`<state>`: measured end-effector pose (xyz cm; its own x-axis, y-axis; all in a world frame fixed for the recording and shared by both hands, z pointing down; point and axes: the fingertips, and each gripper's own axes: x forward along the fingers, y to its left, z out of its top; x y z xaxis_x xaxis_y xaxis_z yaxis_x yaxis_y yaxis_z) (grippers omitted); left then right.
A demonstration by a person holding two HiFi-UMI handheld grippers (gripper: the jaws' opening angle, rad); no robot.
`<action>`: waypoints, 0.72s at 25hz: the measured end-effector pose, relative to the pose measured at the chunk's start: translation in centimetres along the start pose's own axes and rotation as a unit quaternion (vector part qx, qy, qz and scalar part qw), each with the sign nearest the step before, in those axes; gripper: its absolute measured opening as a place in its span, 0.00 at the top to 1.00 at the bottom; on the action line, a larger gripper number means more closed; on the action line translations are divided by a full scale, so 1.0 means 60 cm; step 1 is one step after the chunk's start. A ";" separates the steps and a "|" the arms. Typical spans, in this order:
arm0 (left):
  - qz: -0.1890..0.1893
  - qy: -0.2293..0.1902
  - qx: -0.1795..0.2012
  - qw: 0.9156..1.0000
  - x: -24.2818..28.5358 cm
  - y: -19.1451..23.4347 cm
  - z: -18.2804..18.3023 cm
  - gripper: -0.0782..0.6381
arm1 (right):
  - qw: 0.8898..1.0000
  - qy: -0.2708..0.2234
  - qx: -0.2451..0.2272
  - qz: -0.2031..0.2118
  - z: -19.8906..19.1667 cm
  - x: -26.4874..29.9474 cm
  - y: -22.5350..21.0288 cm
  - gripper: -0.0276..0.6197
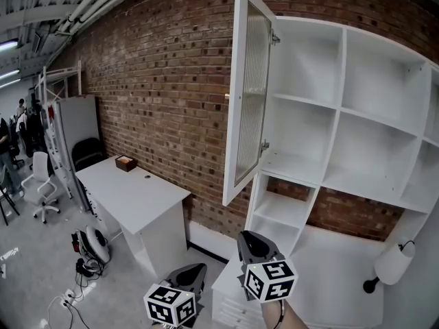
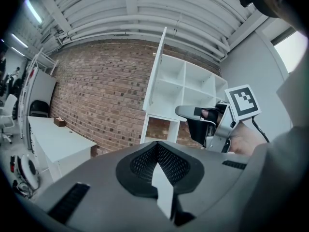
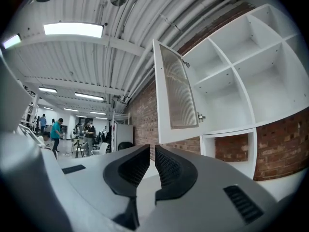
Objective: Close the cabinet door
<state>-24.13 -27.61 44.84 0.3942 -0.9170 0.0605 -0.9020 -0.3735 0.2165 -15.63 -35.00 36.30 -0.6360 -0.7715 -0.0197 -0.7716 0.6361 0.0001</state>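
- Cabinet door [image 1: 245, 101] stands wide open. It is swung out from the white shelf unit [image 1: 343, 115] towards me, with the brick wall [image 1: 158, 81] behind it.
- The door is a tall panel with its long axis upright and ribbed glass in a white frame. 2 hinges [image 1: 265, 144] sit on the edge next to the shelves. The free edge is the one on the left in the head view.
- Right gripper [image 1: 255, 240]: pads pressed all but together, only a thin slit between them and nothing in it. In the right gripper view the door [image 3: 177, 93] fills the space above and just right of the tips [image 3: 150, 149].
- Left gripper [image 1: 191, 274]: jaws meet at the tips [image 2: 157, 145], empty. It hangs lower and further left, with the door [image 2: 155, 76] well ahead and high. The right gripper [image 2: 190, 112] shows past it on the right side.
- Key relation: the door lies above and ahead of both grippers, well apart from each. The right one is nearer, almost under the door's lower corner.
- Judgement: the face towards me carries the hinges, so I take it for the inner face. The push belongs on the far face, the wall side, near the free edge.
- Next move as I read it: raise the right gripper, go round the free edge and sweep the door towards the shelves.
- Risk: a closed tip may skid on the glass, so the frame is the better contact.
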 end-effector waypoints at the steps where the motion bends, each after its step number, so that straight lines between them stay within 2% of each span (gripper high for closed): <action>1: -0.001 0.000 0.000 1.000 -0.001 0.003 -0.001 0.88 | 1.000 -0.001 -0.001 0.000 0.002 0.008 0.003 0.90; 3: -0.003 0.002 -0.001 1.000 -0.003 0.007 -0.004 0.88 | 1.000 -0.002 -0.001 -0.002 0.005 0.025 0.007 0.79; 7: -0.006 0.006 0.003 1.000 -0.002 0.008 -0.005 0.88 | 1.000 0.000 -0.006 -0.005 0.013 0.058 0.002 0.77; 18: -0.001 0.008 0.008 1.000 0.019 -0.008 -0.002 0.88 | 0.999 -0.007 -0.023 -0.026 0.062 0.165 -0.024 0.64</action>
<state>-23.24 -28.48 44.96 0.3988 -0.9139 0.0754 -0.9038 -0.3778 0.2010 -20.77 -43.46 32.41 -0.5953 -0.8028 -0.0346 -0.8034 0.5938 0.0448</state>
